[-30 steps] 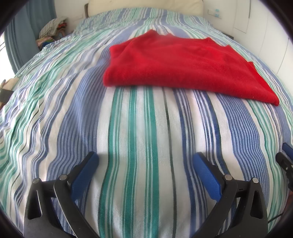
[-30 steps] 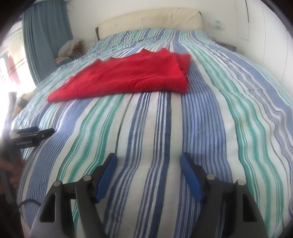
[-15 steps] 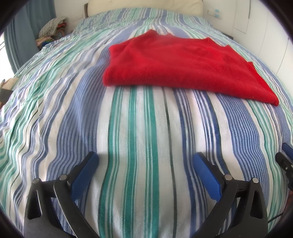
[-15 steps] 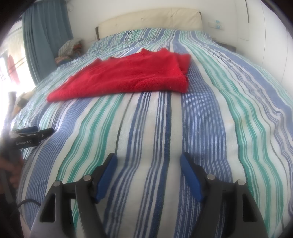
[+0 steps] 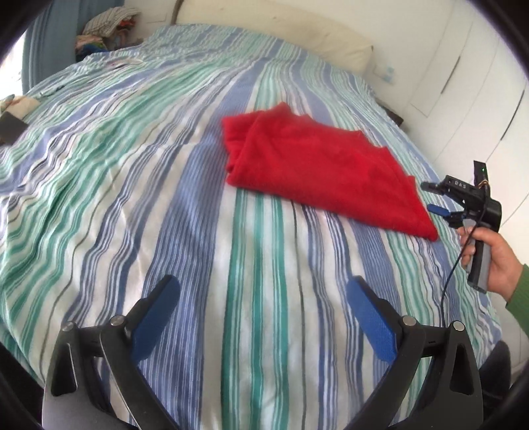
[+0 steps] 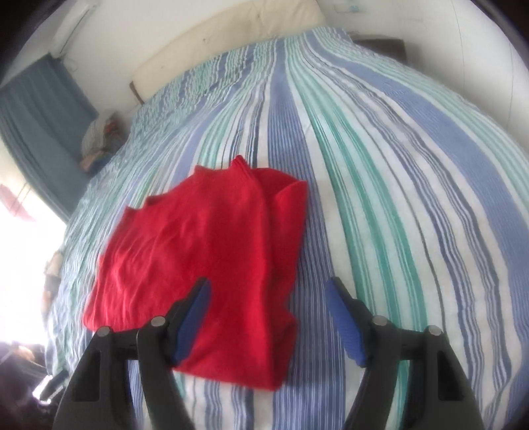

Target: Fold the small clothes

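Note:
A folded red garment point(image 5: 317, 168) lies flat on the striped bed cover point(image 5: 165, 205). In the left wrist view my left gripper point(image 5: 263, 291) is open over bare bedding, well short of the garment. The right gripper point(image 5: 436, 198) shows there too, at the garment's right corner, held by a hand in a green sleeve. In the right wrist view the right gripper point(image 6: 267, 291) is open and hovers above the near right corner of the red garment point(image 6: 205, 251). Nothing is between its blue pads point(image 6: 345, 325).
A cream headboard point(image 6: 231, 43) and white walls bound the far side of the bed. A pile of clothes point(image 5: 105, 29) sits at the far left by a blue curtain point(image 6: 39, 125). White cupboard doors point(image 5: 479, 82) stand to the right.
Both grippers rose and swung. The right one moved over the near right corner of the red garment; the left one pulled back and rolled, so the garment looks farther and to the right.

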`<state>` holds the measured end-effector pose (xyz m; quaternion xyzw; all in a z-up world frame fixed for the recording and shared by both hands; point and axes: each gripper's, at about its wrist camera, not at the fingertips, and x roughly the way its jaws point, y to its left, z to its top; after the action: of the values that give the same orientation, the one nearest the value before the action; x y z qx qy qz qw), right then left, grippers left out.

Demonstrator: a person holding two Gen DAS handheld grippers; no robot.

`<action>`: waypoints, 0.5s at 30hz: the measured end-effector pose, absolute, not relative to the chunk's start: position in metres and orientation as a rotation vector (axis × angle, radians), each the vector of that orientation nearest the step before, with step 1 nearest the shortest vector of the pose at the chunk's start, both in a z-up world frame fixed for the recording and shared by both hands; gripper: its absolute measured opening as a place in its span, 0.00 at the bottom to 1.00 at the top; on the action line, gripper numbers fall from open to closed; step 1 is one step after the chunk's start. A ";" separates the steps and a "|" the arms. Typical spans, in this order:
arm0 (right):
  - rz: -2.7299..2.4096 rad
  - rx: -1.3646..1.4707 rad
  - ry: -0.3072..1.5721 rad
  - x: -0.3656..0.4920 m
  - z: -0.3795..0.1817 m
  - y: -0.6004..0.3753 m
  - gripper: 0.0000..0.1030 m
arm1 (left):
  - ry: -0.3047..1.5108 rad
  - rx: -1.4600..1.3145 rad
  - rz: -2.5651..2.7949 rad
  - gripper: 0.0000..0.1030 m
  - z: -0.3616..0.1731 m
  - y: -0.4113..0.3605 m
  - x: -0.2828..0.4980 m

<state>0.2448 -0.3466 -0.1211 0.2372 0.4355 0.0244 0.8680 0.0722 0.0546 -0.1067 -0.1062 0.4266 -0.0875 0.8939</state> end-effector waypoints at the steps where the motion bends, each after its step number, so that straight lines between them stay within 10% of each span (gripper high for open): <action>1: 0.051 0.559 0.918 0.256 -0.129 -0.353 0.68 | 0.895 -0.230 -0.170 0.98 -0.113 0.058 0.069; 4: 0.047 0.652 0.986 0.281 -0.157 -0.349 0.62 | 0.939 -0.206 -0.158 0.98 -0.123 0.062 0.074; 7: 0.033 0.571 1.037 0.292 -0.158 -0.332 0.09 | 0.897 -0.204 -0.149 0.98 -0.118 0.068 0.078; 15: 0.270 0.481 0.893 0.304 -0.041 -0.243 0.09 | 0.874 -0.323 -0.117 0.98 -0.115 0.093 0.089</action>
<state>0.3045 -0.2433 -0.0408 0.2294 0.4264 0.1290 0.8654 0.0891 0.0929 -0.1153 -0.1557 0.4211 -0.0565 0.8918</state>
